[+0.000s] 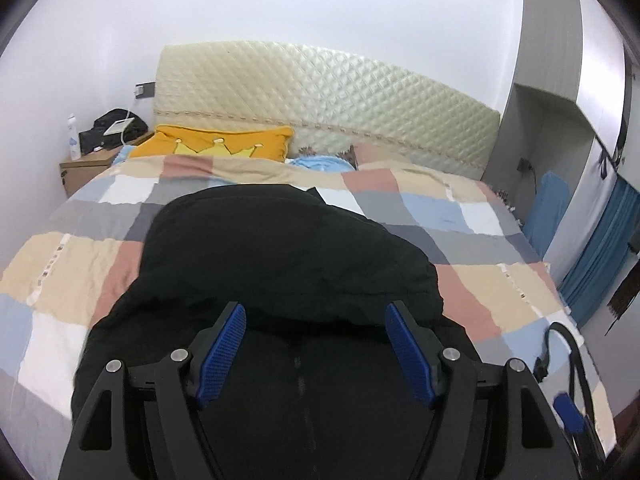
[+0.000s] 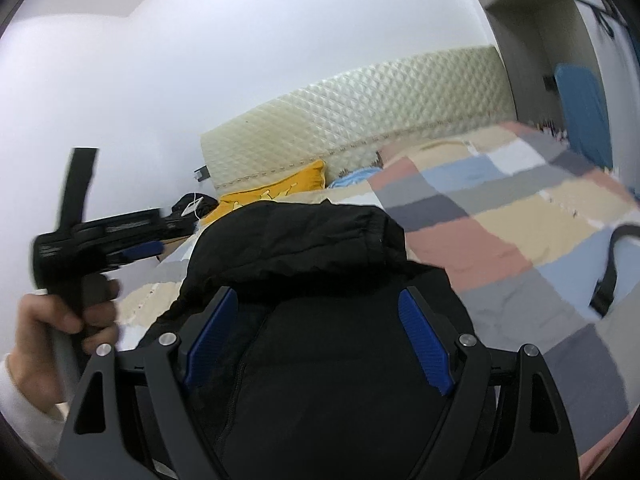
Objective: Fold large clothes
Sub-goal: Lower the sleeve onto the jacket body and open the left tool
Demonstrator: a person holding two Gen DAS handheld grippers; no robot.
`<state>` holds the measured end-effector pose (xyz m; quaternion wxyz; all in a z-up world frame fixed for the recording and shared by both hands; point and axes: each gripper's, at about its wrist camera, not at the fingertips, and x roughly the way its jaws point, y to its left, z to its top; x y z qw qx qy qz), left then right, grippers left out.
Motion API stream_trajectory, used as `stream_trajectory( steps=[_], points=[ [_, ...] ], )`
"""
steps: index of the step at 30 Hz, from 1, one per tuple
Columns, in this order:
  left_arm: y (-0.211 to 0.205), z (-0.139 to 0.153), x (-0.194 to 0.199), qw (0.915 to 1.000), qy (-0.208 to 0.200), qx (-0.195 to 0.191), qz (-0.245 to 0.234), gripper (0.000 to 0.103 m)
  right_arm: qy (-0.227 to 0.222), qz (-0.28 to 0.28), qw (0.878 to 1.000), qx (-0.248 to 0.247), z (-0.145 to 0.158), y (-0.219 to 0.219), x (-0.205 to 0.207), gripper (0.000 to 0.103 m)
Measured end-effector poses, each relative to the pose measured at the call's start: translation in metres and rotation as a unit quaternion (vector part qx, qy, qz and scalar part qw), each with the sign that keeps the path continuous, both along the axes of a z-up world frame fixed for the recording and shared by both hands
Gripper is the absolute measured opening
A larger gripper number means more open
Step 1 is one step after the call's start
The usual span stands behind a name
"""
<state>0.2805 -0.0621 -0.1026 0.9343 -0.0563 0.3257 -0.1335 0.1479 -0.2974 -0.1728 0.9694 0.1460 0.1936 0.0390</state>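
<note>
A large black jacket (image 1: 280, 248) lies on the patchwork quilt (image 1: 472, 288), its far part doubled over into a thick rounded fold. In the right wrist view the jacket (image 2: 300, 232) shows a zipper running down its near part. My left gripper (image 1: 316, 312) is open above the near half of the jacket, nothing between its blue pads (image 1: 228, 340). From the right wrist view the left gripper (image 2: 160, 236) hangs in the air left of the jacket, held by a hand (image 2: 60, 320). My right gripper (image 2: 318, 300) is open over the jacket, its pads apart and empty.
A quilted cream headboard (image 1: 320, 92) and a yellow pillow (image 1: 216, 144) stand at the far end of the bed. A wooden nightstand (image 1: 80, 164) with a bottle and a black bag is at the far left. A black strap (image 2: 612, 264) lies on the quilt at right. Blue curtains (image 1: 600, 248) hang at right.
</note>
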Motion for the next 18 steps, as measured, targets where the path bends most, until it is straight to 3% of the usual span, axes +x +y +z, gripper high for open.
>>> stream_trajectory(
  steps=[5, 15, 18],
  points=[
    [0.025, -0.001, -0.026, 0.9993, -0.036, 0.001, 0.002, 0.072, 0.006, 0.005, 1.0, -0.021, -0.003, 0.012, 0.007, 0.083],
    [0.063, -0.024, -0.034, 0.9991, -0.026, -0.014, 0.031, 0.072, 0.043, 0.021, 0.998, -0.038, -0.021, 0.028, 0.025, 0.083],
    [0.074, -0.032, -0.034, 0.9989, -0.019, -0.026, 0.036, 0.072, 0.062, 0.027, 0.998, -0.011, -0.026, 0.028, 0.038, 0.083]
  ],
)
